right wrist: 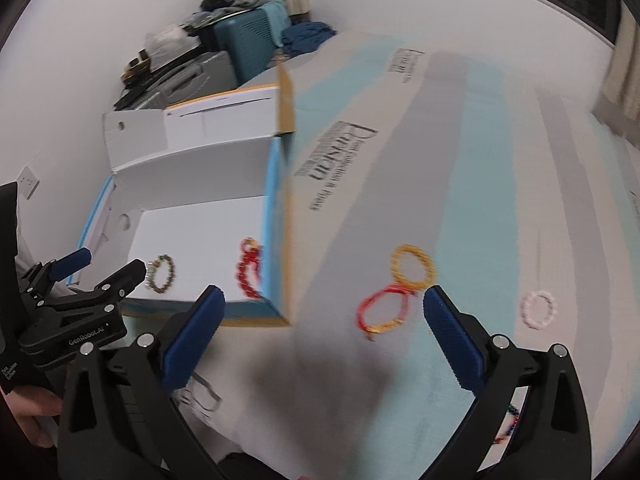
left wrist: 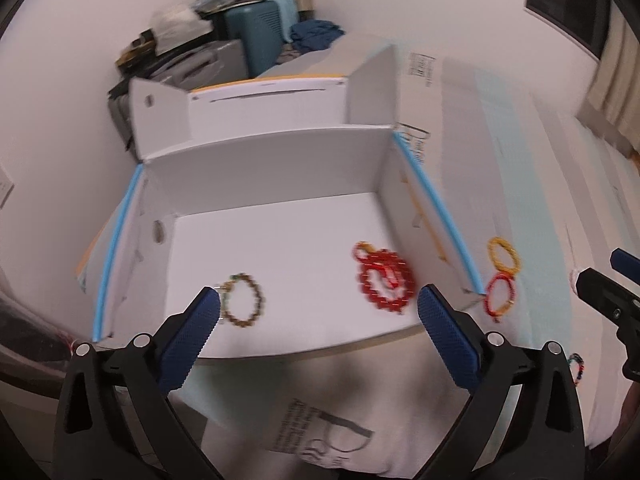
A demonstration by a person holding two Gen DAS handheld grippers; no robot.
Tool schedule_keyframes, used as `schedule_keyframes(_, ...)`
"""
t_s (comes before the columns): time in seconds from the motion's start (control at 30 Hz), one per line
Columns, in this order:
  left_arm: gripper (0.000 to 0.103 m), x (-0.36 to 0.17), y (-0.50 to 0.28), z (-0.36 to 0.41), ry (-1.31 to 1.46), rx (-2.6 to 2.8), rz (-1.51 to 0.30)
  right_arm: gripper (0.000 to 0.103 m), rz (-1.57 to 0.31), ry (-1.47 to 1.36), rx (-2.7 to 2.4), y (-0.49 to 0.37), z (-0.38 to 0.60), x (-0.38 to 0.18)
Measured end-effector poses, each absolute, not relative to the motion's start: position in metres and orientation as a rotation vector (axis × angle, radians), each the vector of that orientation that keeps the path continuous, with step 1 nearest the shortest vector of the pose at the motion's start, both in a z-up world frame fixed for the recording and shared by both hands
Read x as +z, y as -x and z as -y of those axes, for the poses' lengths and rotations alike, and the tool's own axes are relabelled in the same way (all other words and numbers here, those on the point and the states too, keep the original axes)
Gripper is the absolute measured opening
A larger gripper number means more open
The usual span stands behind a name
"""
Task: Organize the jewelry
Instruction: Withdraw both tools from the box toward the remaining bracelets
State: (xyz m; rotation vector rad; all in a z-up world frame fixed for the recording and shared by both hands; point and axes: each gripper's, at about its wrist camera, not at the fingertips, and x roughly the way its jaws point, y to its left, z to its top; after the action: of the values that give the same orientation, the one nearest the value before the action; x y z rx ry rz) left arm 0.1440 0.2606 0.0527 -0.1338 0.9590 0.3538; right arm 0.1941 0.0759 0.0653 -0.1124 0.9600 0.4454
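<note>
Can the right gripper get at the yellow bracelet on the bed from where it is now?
Probably yes. The right gripper is open and empty, and the yellow bracelet lies in the open outside the box, touching only the red bracelet.

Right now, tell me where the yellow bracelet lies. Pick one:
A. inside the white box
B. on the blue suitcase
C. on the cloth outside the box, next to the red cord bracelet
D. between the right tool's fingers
C: the yellow bracelet lies on the striped cloth, outside the white box, right beside the red cord bracelet; neither tool holds it.
</note>
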Motion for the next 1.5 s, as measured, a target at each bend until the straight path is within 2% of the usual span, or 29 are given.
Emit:
schedule_keyframes(0.37, 0.097, 0.045, -0.173, -0.173, 0.084, 0.204, -0.958, 0.095, -0.975, 0.081, 0.309, -0.195, 0.021, 0.05)
schedule_keyframes(0.9, 0.097, -0.015, -0.224, -0.064, 0.017, 0.03, -1.018, 0.095, -1.089, 0.056, 0.161, -0.186, 0.126, -0.027)
schedule_keyframes(1.5, 0.097, -0.099, -0.271, -0.064, -0.012, 0.057, -1.113, 0.095, -1.239, 0.058, 0.147, -0.178, 0.152, -0.126)
